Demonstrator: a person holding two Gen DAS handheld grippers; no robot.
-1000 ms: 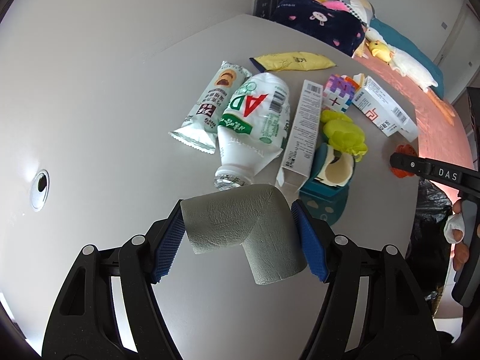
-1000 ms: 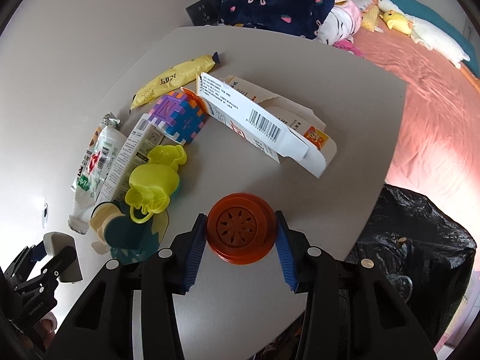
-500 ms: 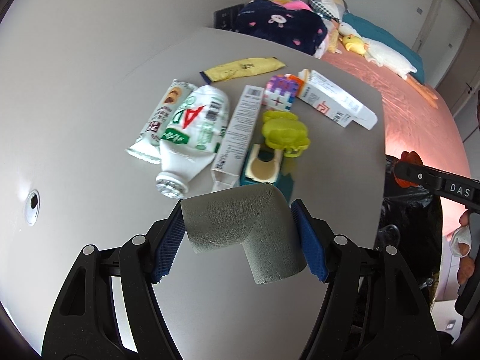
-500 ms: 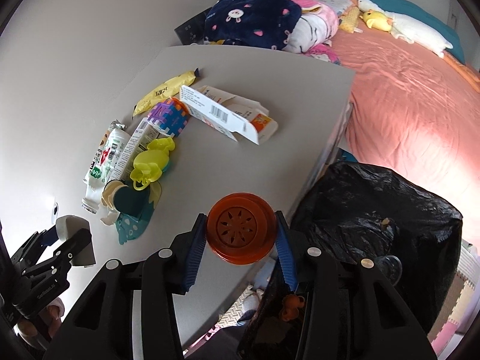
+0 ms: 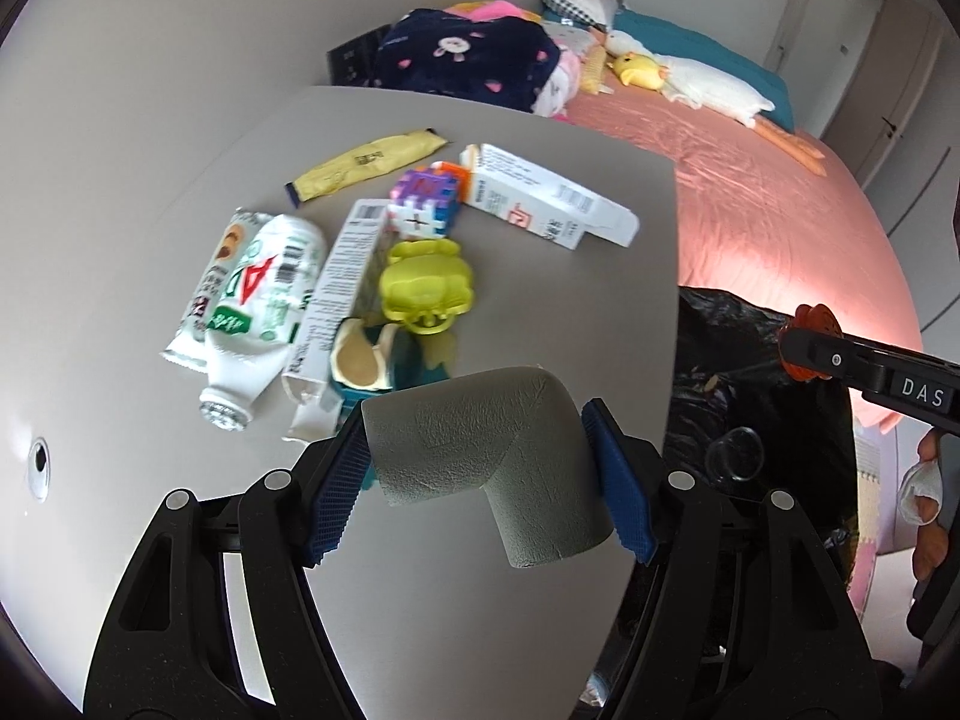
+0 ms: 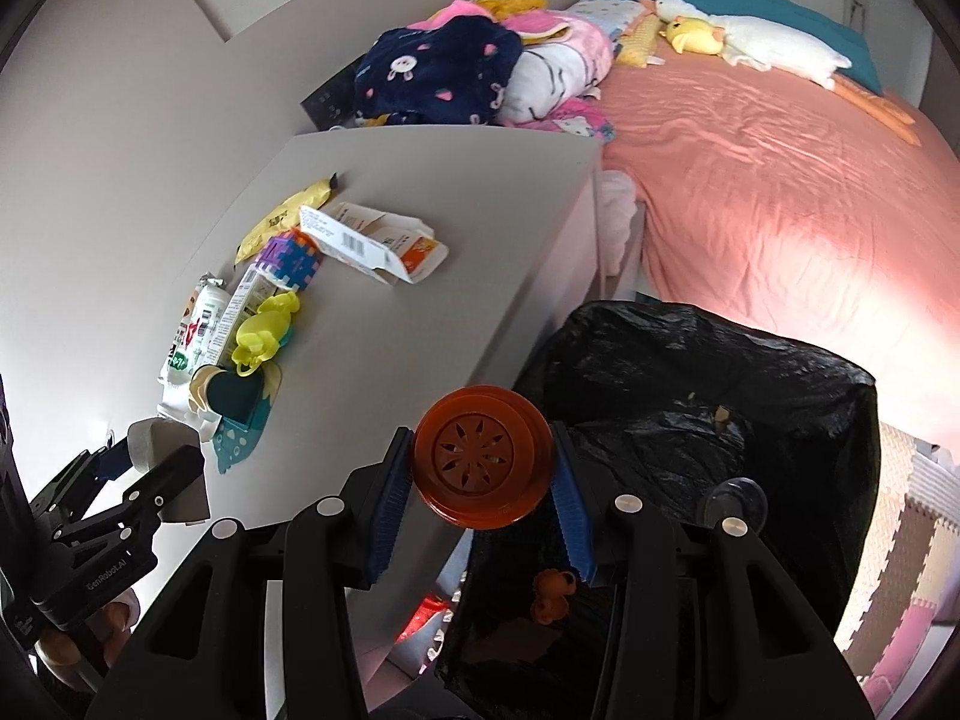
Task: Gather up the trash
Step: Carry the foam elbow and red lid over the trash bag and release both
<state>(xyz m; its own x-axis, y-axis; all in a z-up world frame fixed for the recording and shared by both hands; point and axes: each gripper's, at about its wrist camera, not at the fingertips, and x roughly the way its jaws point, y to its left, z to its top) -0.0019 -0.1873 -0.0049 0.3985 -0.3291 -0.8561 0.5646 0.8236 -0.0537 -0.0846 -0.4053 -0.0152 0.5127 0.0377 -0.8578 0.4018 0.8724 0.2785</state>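
Right tongs [image 6: 483, 471] grip orange lid [image 6: 483, 462] (above black bag [image 6: 690, 420]) — litter inside.

- Right gripper [image 6: 483, 471]: blue pads pressed on either side of an orange round lid [image 6: 483, 463], star-pattern vents facing the camera.
- Lid held over the table [image 6: 420, 324] edge, beside the open black trash bag [image 6: 690, 420].
- Inside the bag: a small orange item [image 6: 553, 594]; a clear cup [image 6: 735, 501] at its right.
- Left gripper [image 6: 162, 468] at lower left, clamped on a grey foam elbow [image 6: 156, 438].
- Table clutter: white carton [image 6: 366, 243], yellow wrapper [image 6: 288, 213], white bottle [image 6: 192, 330], yellow toy [image 6: 264, 333].
- Background: pink bed [image 6: 780, 204].
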